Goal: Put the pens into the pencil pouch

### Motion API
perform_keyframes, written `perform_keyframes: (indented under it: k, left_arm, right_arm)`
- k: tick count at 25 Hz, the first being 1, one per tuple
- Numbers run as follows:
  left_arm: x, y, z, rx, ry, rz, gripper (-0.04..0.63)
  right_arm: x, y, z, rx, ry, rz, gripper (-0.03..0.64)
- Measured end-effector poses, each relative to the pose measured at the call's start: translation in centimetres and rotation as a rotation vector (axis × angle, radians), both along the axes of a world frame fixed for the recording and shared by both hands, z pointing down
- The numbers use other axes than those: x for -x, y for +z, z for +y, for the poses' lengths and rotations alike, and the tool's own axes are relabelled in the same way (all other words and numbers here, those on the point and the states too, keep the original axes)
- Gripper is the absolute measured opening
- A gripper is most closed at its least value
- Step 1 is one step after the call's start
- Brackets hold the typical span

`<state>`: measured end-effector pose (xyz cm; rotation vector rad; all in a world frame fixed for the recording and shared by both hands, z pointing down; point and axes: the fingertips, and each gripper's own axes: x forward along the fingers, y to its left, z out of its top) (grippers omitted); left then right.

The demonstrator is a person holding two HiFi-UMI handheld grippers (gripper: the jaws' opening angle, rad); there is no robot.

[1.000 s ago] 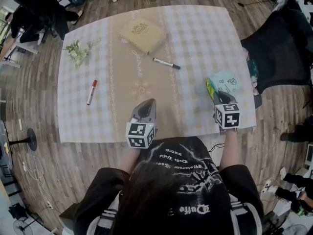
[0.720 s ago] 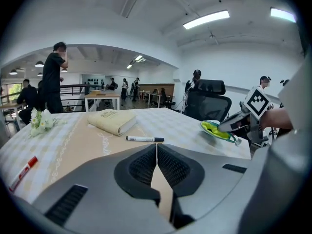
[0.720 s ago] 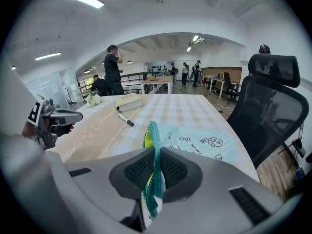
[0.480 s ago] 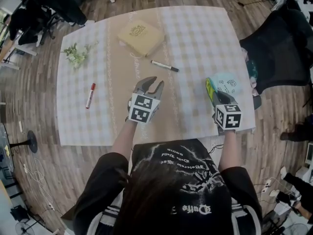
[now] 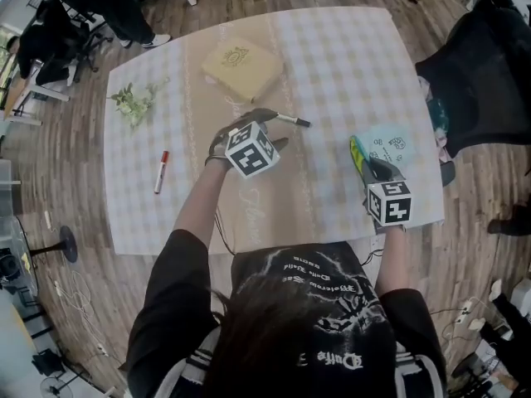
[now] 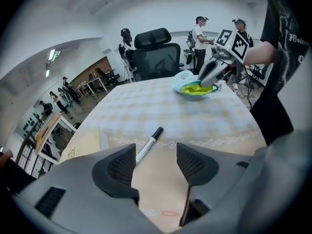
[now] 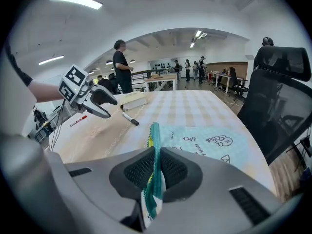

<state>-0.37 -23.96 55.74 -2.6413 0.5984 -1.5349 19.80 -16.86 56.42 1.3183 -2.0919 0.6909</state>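
Left hand-held gripper (image 6: 156, 152), jaws just opened wide over tabletop (image 5: 332, 56), hangs short of the black marker (image 6: 148, 143), its near end hidden; right hand-held gripper (image 7: 157, 172) pinches the pencil pouch (image 7: 209, 145) at the tabletop's edge

a checked table (image 5: 348, 56) carries a tan book (image 5: 241, 66) at the far side, a black pen (image 5: 292, 120) near it, a red pen (image 5: 161, 171) and a leafy sprig (image 5: 133, 102) at left, a pouch (image 5: 388, 143) at the right edge.
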Motion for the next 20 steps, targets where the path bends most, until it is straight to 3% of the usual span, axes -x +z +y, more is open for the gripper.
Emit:
perform_keyframes:
  k: [7, 13, 16, 18, 20]
  left_arm:
    - [3.3, 1.7, -3.6, 0.003, 0.113, -0.195, 0.278]
    - [3.9, 3.4, -5.3, 0.034, 0.19, -0.309, 0.277]
    - [3.7, 3.8, -6.0, 0.006, 0.249, -0.365, 0.275]
    - [3.3, 3.9, -6.7, -0.022, 0.277, -0.381, 0.221]
    - [3.5, 4.6, -7.2, -0.016, 0.308, -0.424, 0.216]
  right_arm:
    - [1.5, 0.4, -0.6, 0.012, -0.022, -0.036, 0.04]
    - [1.2, 0.4, -1.1, 0.021, -0.054, -0.025, 0.04]
    - [1.0, 0.1, -1.5, 0.02, -0.043, -0.038, 0.041]
    - [0.9, 0.1, -1.8, 0.022, -0.042, -0.039, 0.041]
    - [0.9, 0.1, -2.2, 0.021, -0.049, -0.037, 0.041]
